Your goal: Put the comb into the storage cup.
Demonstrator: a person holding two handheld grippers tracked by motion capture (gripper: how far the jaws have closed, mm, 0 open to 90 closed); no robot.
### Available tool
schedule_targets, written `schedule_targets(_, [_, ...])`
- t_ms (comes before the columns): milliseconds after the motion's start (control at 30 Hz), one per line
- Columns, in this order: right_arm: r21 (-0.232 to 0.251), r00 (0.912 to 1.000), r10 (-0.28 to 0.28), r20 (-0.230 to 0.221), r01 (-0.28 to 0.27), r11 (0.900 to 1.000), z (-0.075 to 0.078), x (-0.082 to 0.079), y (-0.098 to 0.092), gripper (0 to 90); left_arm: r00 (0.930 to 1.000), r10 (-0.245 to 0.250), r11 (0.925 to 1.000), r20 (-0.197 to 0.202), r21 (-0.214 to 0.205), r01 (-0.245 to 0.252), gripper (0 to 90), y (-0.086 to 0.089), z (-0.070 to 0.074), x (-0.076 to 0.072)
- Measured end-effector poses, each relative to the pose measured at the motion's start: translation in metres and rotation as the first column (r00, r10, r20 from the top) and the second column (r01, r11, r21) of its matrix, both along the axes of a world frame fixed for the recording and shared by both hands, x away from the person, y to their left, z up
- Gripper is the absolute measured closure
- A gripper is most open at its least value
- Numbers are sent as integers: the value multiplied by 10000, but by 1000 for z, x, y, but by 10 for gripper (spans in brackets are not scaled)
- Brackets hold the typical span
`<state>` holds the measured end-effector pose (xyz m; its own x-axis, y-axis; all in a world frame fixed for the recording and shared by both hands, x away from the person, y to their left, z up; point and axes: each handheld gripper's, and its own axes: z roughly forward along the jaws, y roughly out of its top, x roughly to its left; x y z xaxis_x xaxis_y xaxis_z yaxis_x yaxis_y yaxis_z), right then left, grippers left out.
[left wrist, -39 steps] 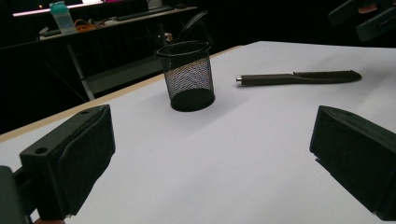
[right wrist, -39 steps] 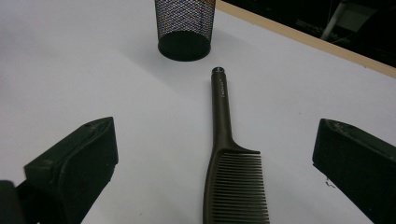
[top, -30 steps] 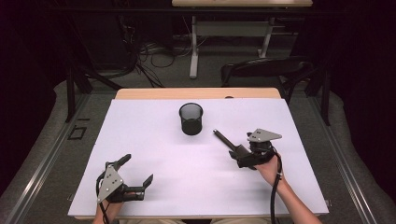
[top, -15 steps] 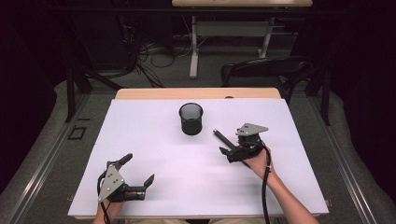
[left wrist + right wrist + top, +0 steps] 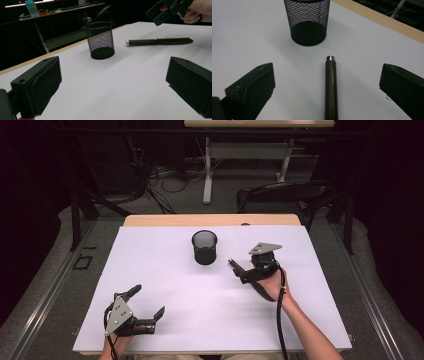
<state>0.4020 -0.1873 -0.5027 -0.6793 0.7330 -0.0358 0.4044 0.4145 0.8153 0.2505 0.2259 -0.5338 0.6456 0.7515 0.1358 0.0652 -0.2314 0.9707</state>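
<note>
Two claws, one mesh cup and one dark pen-like tool are counted on one white-topped bench (image 5: 150,265).

At the near left corner of the bench, in the high view, the left claw (image 5: 150,306) is held low over the surface, jaws spread wide, nothing between them. In the left gripper view the same claw (image 5: 112,82) is seen with its two black jaws far apart at the picture's sides, bare bench surface between them.

Mid-bench, toward the far edge, one black mesh cup (image 5: 204,247) is seen standing upright, open end up. It is also seen in the left gripper view (image 5: 100,40) and in the right gripper view (image 5: 307,22). No contents can be made out through the mesh.

Right of the cup, one dark tool (image 5: 235,265) is laid flat on the bench, near the cup but apart from it. In the left gripper view it (image 5: 160,41) is shown lying on its side with one silver end cap pointing toward the cup and a ridged section at the other end. In the right gripper view the barrel (image 5: 331,87) is shown with small white lettering, its silver cap nearest the cup.

The right claw (image 5: 240,271) is held by one hand (image 5: 272,282) just over the tool. Its jaws are spread wide, one on each side of the barrel, not touching it. One cable is trailed from each claw along the forearm.
</note>
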Motion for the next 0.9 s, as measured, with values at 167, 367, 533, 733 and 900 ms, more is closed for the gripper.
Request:
schedule_targets(167, [-41, 10000, -24, -81, 24, 10000, 5, 8, 0, 0, 10000, 60, 10000, 1, -14, -60, 1, 0, 0, 0])
schedule_targets(367, [-107, 9993, -165, -323, 161, 9998, 7, 18, -1, 0, 10000, 21, 10000, 57, 3, -21, 1, -1, 1, -1])
schedule_targets(533, [-197, 9984, -322, -474, 313, 9993, 6, 26, -1, 0, 10000, 42, 10000, 0, 4, -42, 0, 0, 0, 0])
schedule_targets(733, [-348, 9961, -513, -724, 489, 9982, 1, 40, 0, 164, 10000, 57, 10000, -22, 38, -57, 0, 1, 1, -1])
schedule_targets(900, [-474, 9925, -716, -991, 672, 9966, -2, 48, 1, 336, 10000, -1, 10000, -54, 99, 2, 0, -1, 1, -1])
